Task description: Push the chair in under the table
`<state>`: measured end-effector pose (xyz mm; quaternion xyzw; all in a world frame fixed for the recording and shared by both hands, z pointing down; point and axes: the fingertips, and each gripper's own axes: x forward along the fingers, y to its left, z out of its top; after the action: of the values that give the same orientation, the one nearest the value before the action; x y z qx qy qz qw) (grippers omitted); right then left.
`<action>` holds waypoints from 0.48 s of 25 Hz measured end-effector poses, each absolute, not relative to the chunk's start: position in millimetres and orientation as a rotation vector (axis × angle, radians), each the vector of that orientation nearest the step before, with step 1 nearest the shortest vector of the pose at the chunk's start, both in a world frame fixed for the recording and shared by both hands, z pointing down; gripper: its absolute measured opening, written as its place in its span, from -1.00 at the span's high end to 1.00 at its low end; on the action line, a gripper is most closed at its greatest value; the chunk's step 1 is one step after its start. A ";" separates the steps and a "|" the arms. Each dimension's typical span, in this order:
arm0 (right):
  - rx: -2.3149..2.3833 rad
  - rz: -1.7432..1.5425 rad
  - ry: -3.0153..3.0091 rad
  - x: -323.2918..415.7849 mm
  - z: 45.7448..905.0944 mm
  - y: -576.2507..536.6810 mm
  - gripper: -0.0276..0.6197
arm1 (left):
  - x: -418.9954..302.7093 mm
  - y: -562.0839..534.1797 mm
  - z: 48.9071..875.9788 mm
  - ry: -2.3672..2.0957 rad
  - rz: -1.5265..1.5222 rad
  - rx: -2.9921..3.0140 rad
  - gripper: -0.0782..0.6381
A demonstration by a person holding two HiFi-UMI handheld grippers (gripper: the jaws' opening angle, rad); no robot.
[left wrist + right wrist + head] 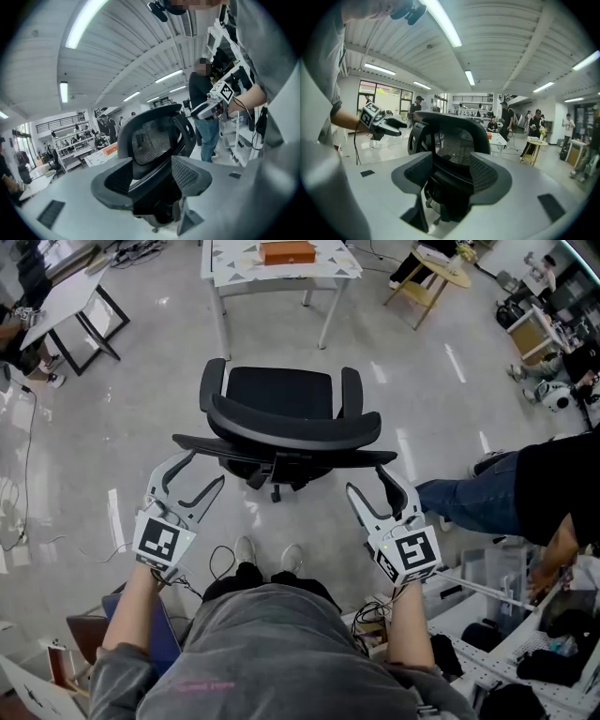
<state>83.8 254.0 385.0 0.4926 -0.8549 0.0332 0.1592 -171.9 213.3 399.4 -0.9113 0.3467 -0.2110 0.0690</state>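
One chair (281,418) — two tongs (206,468) (365,477)

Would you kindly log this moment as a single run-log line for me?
left gripper: open, empty | right gripper: open, empty | chair: backrest toward person, short of table, not under it

Matt black mesh backs the chair (281,423), standing on a glossy, smooth grey floor (122,432).

A bystander in jeans (469,502) stands at the right, well apart from a wooden stand (448,271).
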 end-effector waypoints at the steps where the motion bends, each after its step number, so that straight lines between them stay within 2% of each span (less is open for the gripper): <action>1: 1.377 0.078 -2.422 84.4 390.0 251.8 0.18 | -172.1 210.4 402.7 1.018 -0.673 -2.721 0.06; 12: 1.131 -0.116 -2.166 100.4 431.2 230.5 0.17 | -170.5 184.4 439.1 0.782 -1.033 -2.456 0.05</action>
<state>100.4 230.5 431.2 0.4345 -0.8326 -0.0445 0.3407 -170.5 184.4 439.1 -0.8698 0.2770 -0.3659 0.1813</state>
